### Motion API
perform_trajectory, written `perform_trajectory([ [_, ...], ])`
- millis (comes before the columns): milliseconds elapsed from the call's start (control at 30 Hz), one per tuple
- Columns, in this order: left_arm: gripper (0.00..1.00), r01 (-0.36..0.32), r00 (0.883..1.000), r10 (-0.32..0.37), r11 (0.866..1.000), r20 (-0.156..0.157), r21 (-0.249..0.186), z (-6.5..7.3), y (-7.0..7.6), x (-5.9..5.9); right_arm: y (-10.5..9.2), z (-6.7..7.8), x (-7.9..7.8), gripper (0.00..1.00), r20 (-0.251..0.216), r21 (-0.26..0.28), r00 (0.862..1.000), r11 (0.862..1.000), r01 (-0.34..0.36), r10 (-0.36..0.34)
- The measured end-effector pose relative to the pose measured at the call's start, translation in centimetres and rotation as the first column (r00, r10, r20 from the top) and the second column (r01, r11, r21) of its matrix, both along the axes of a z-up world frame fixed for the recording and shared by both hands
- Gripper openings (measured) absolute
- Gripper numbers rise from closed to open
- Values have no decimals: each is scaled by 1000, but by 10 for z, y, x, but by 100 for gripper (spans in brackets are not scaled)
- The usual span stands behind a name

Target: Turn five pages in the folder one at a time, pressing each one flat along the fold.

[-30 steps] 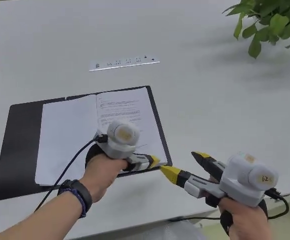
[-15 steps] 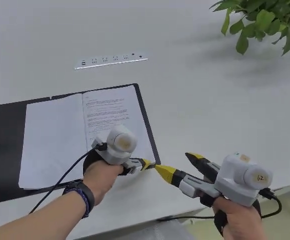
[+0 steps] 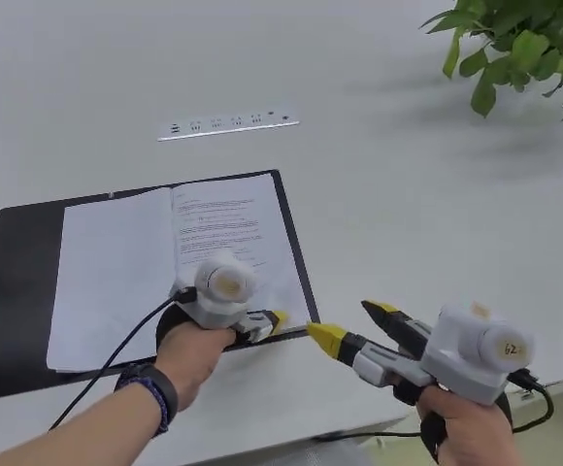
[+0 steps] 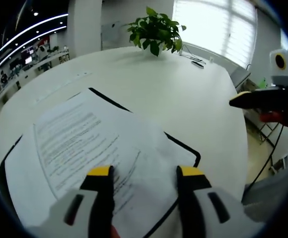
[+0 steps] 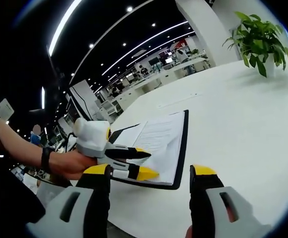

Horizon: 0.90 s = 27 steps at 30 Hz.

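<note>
Head view. Black folder (image 3: 10,282) open flat on the white table (image 3: 408,194), toward the near edge and left of middle. Blank page (image 3: 112,272) on its left half, printed page (image 3: 228,233) on its right half, fold between them. Left gripper (image 3: 275,318) low at the folder's near right corner, tips pointing right along the near edge of the printed page; touching the paper or not, cannot tell. Left hand (image 3: 189,345) wrapped round it, dark wristband (image 3: 150,383) behind, cable (image 3: 116,364) trailing across the blank page. Right gripper (image 3: 351,322) just right of the folder, over the table's near edge, jaws spread, held in the right hand (image 3: 466,427). Socket strip (image 3: 228,123) set in the table beyond the folder. Plant (image 3: 524,49) at the far right corner.

Left gripper view. Left gripper (image 4: 145,173) with jaws spread wide over the printed page (image 4: 84,139), paper showing in the gap. Black folder (image 4: 183,144) rim just past the tips. Right gripper (image 4: 263,101) in from the right, apart from the folder. Plant (image 4: 156,32) at the far edge of the table (image 4: 183,89).

Right gripper view. Right gripper (image 5: 151,171) spread, gripping nothing, bare table (image 5: 243,124) ahead. Left gripper (image 5: 146,164) between the jaws' line of sight, its tips parted at the folder (image 5: 181,148) corner, beside the printed page (image 5: 159,136). Left hand (image 5: 69,163) and wristband (image 5: 45,157) at left. Socket strip (image 5: 179,100) and plant (image 5: 258,34) beyond.
</note>
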State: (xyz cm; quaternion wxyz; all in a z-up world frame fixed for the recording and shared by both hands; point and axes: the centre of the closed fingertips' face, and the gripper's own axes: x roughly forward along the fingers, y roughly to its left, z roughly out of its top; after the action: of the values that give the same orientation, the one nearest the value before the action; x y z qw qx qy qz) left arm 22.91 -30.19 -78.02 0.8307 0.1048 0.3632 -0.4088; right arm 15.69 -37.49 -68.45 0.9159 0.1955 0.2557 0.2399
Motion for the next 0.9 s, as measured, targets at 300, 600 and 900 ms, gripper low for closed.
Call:
perform_trajectory([
  [300,45,-26,1000,26,999,-8,-22,1,4,-1,22,-13,33,59,2,6,998,998,-66,66],
  [600,46,-39,999,39,998,-4,-41,2,5,-2,50,-45,81,57,-65,143,996,988,-50,60],
  [900,47,-49,999,49,997,-7,-61,3,5,-3,53,-46,97,52,-95,246,995,969,-7,31],
])
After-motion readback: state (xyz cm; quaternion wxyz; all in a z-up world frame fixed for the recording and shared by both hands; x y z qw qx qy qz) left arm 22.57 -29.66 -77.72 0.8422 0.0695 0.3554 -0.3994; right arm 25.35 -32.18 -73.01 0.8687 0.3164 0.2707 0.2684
